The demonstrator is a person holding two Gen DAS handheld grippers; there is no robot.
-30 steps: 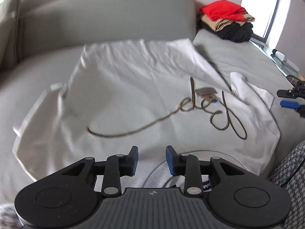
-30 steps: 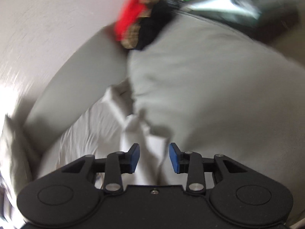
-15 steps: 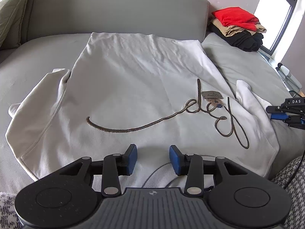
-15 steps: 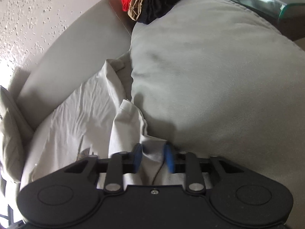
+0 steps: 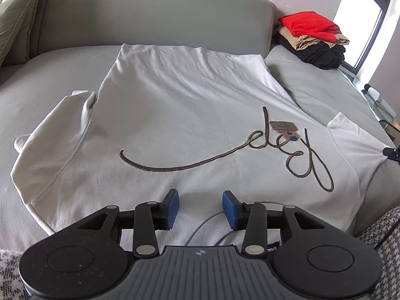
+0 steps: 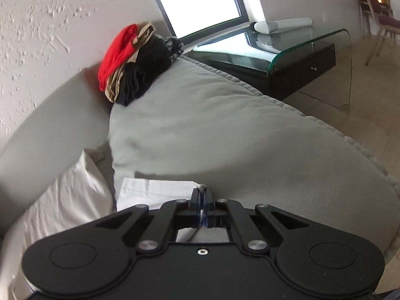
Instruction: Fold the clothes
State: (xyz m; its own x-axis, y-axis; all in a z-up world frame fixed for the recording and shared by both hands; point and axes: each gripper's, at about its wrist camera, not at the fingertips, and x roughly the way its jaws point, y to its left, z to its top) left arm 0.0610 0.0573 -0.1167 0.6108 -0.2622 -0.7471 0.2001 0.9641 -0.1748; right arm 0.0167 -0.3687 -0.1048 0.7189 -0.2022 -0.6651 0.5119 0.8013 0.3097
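A white sweatshirt (image 5: pixel 175 115) with brown script lettering lies spread flat on the grey sofa, collar nearest me, a paper tag (image 5: pixel 283 126) on its chest. My left gripper (image 5: pixel 200 208) hovers open just above the collar area, nothing between its blue pads. At the far right edge of the left wrist view, my right gripper (image 5: pixel 392 153) touches the right sleeve (image 5: pixel 355 142). In the right wrist view my right gripper (image 6: pixel 202 196) is shut on that white sleeve (image 6: pixel 155 190), the fabric pinched between its pads.
A stack of folded clothes (image 5: pixel 312 37), red on top, sits at the sofa's back right corner (image 6: pixel 135 60). A glass side table (image 6: pixel 300 47) stands beyond the sofa cushion (image 6: pixel 225 130). A green pillow (image 5: pixel 12 25) leans at the left.
My right gripper has closed on the sleeve end and tilted up toward the window. The left gripper has stayed open and settled over the collar.
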